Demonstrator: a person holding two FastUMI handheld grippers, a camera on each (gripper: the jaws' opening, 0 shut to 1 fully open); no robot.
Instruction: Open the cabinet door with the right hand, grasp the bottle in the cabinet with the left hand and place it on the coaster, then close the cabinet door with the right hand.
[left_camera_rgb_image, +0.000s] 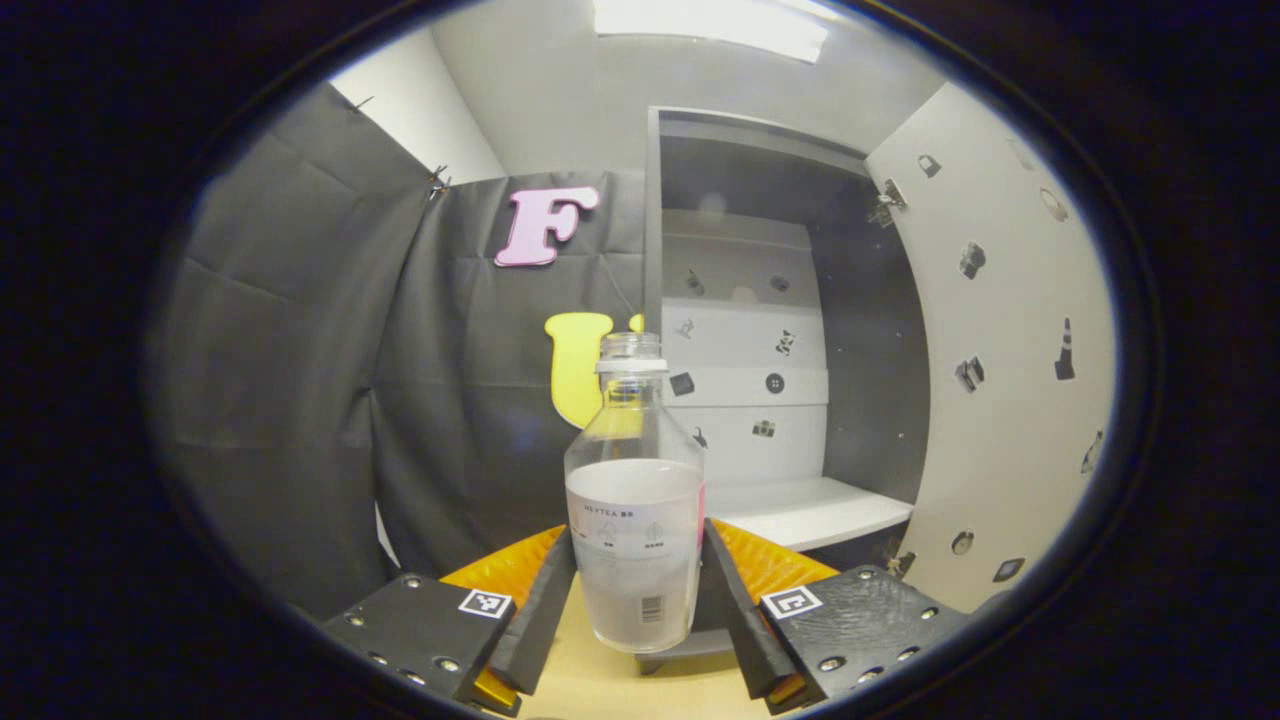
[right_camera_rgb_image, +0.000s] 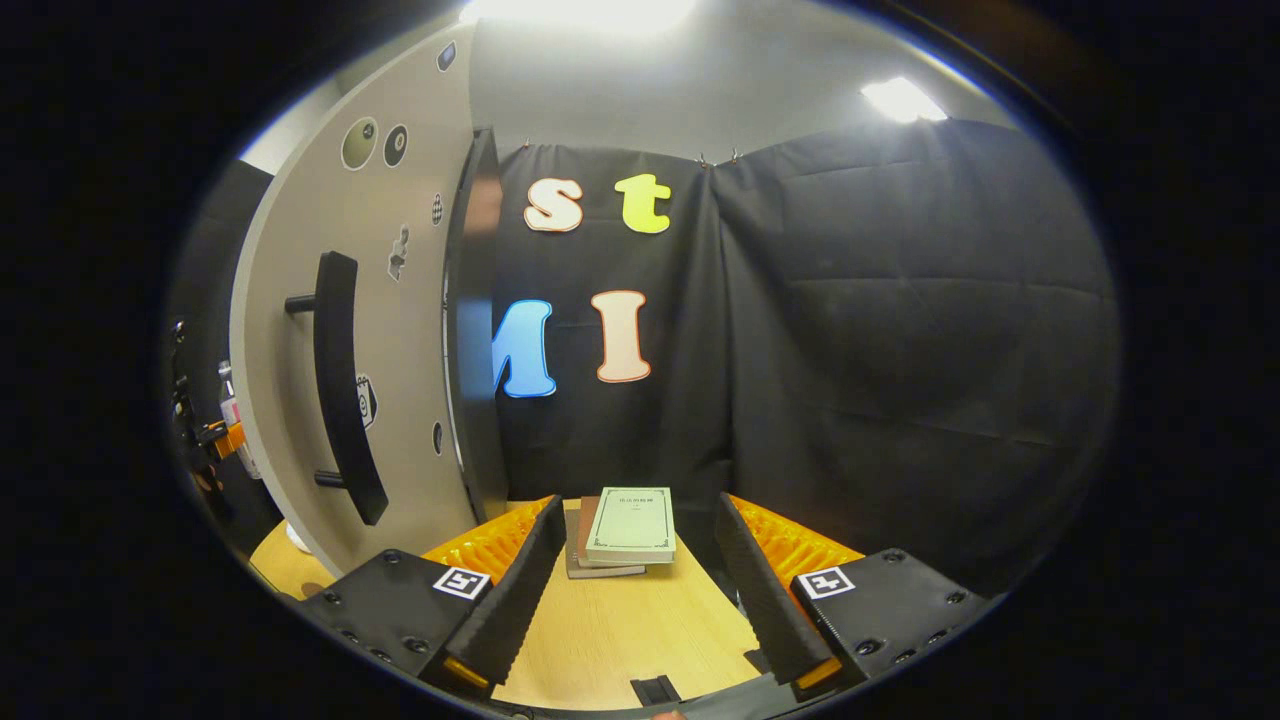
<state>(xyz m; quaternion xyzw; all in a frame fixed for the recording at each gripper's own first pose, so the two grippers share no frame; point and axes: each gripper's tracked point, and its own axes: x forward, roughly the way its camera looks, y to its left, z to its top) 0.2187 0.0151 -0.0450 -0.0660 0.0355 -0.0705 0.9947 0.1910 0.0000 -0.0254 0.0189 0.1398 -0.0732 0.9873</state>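
Bottle (left_camera_rgb_image: 633, 520): clear plastic, no cap on the neck, pale label round the lower body. Upright between the left gripper (left_camera_rgb_image: 636, 600) fingers, held in the air over the tabletop (left_camera_rgb_image: 600, 685), out in front of the open cabinet (left_camera_rgb_image: 760, 330).
Left fingers (left_camera_rgb_image: 545, 605): closed in on the bottle's lower body, one pad on each side, both look to be pressing the label band.
Right gripper (right_camera_rgb_image: 640, 590): fingers spread wide, nothing between them; it hangs over the tabletop, facing a small stack of books (right_camera_rgb_image: 625, 530).
Cabinet door (left_camera_rgb_image: 1000, 350): swung open; in the right gripper view its black bar handle (right_camera_rgb_image: 340, 385) stands just left of the right gripper, not touched.
Shelf (left_camera_rgb_image: 810, 510): white and bare where the bottle would have stood.
Contents: cannot tell for sure; the body looks frosted, no liquid line is clear. Judged light.
Stiffness: thin-walled plastic, likely to dent under a hard squeeze; a moderate grip should do.
Slip: smooth wall and smooth label, so it may slide down if the grip slackens. The hold sits low, so the top may tip on a quick swing.
Open neck: keep it upright in case anything is inside.
Best hold: the straight label band, below the shoulder, where the sides run parallel.
Coaster: not spotted from either camera here.
Stage, as judged: door open, bottle out, placing and door closing yet to do.
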